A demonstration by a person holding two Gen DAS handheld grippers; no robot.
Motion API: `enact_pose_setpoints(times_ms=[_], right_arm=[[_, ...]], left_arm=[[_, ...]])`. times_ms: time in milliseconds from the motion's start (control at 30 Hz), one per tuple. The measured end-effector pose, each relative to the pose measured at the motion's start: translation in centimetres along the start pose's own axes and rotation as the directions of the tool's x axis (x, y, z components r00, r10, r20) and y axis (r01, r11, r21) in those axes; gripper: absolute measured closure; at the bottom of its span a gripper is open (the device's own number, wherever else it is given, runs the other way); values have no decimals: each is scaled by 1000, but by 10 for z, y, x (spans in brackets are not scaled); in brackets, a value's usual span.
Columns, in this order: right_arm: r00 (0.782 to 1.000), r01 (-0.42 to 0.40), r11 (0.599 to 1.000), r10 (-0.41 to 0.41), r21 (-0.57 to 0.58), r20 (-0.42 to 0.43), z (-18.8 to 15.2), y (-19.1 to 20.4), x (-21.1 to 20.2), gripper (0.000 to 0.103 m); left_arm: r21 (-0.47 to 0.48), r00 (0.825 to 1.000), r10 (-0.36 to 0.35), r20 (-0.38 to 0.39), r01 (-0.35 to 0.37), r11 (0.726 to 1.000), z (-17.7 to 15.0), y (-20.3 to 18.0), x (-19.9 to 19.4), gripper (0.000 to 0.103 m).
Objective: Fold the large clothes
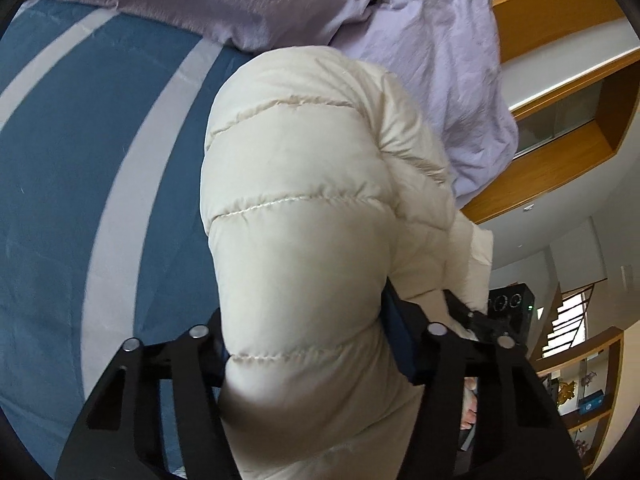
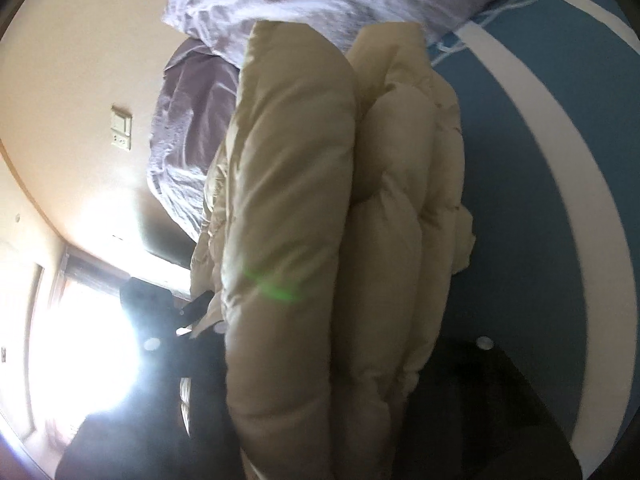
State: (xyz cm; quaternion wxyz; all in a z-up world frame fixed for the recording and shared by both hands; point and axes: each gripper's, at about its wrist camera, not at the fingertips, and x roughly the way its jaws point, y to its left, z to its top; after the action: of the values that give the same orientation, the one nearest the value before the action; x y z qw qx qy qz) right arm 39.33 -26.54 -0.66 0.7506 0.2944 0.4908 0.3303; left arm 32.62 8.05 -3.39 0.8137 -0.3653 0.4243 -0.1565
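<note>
A cream quilted puffer jacket [image 1: 304, 216] fills the middle of the left wrist view, bunched and lifted above a blue bed cover. My left gripper [image 1: 308, 356] is shut on a thick fold of it, one black finger [image 1: 200, 364] on each side. In the right wrist view the same jacket [image 2: 320, 240] hangs in thick folds between my right gripper's dark fingers [image 2: 472, 380]. My right gripper [image 2: 320, 360] is shut on the jacket. The other gripper shows faintly at the jacket's far left edge [image 2: 192, 312].
A blue bed cover with white stripes [image 1: 80, 184] lies under the jacket. A crumpled lilac duvet [image 1: 420, 48] is heaped at the far end of the bed. Wooden shelving [image 1: 568, 128] and a staircase [image 1: 568, 320] stand to the right. A bright window [image 2: 80, 340] glares in the right wrist view.
</note>
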Motion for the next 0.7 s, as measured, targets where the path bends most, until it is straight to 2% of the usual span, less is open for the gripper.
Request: enact_pose_setpoints(times_ms=[100, 200, 367, 467, 567, 667, 700], right_arm=[[1000, -2, 1000, 2, -30, -7, 7, 14, 10, 68], [1000, -8, 998, 7, -63, -19, 16, 30, 27, 68], [999, -14, 993, 8, -120, -49, 31, 53, 64, 69], [998, 3, 988, -12, -154, -59, 35, 64, 84, 69], [996, 66, 978, -77, -196, -47, 33, 75, 101, 65], [987, 153, 958, -158, -242, -1, 23, 82, 99, 53], [982, 187, 949, -188, -255, 19, 18, 84, 94, 49]], left_arm=[[3, 999, -13, 33, 13, 1000, 6, 3, -16, 47], [7, 997, 2, 73, -2, 1000, 13, 8, -31, 47], [-3, 990, 49, 131, -49, 999, 28, 27, -55, 47], [-6, 980, 105, 170, -106, 994, 36, 39, -66, 47], [-15, 966, 167, 197, -167, 986, 41, 51, -69, 47], [-21, 954, 212, 213, -212, 977, 41, 54, -68, 41], [-15, 942, 245, 228, -249, 968, 40, 53, -69, 38]])
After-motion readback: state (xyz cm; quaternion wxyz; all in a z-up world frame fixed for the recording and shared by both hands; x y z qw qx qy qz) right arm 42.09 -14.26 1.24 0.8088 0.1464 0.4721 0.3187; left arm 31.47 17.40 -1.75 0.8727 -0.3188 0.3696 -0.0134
